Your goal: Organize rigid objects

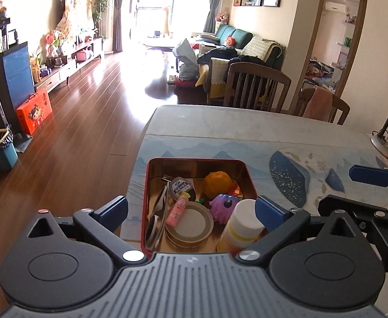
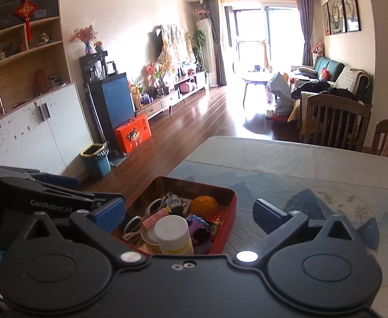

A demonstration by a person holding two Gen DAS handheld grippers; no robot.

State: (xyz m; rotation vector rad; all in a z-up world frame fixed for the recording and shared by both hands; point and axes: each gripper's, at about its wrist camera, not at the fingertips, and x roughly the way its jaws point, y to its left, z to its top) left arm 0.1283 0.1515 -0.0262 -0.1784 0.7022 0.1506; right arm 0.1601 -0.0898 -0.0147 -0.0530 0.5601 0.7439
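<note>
The jaws of the left gripper [image 1: 191, 209] are spread wide apart and nothing is clamped between them; the jaws of the right gripper [image 2: 190, 212] are likewise held wide open and empty. Both pairs of jaws are poised above a red tin [image 1: 249, 177] that is set on the bench [image 1: 247, 129] near its corner. Inside the tin, a white bottle with a yellow band [image 1: 243, 228] is stood nearest the jaws, beside a purple toy [image 1: 224, 206] and a round lidded tin [image 1: 190, 225]. A pink tube [image 1: 177, 210] is laid against that round tin, sunglasses [image 1: 155, 220] are propped along the left wall, and an orange fruit [image 1: 217, 182] is lodged at the far side. A desk lamp [image 1: 387, 132] is seen at the bench's right edge.
</note>
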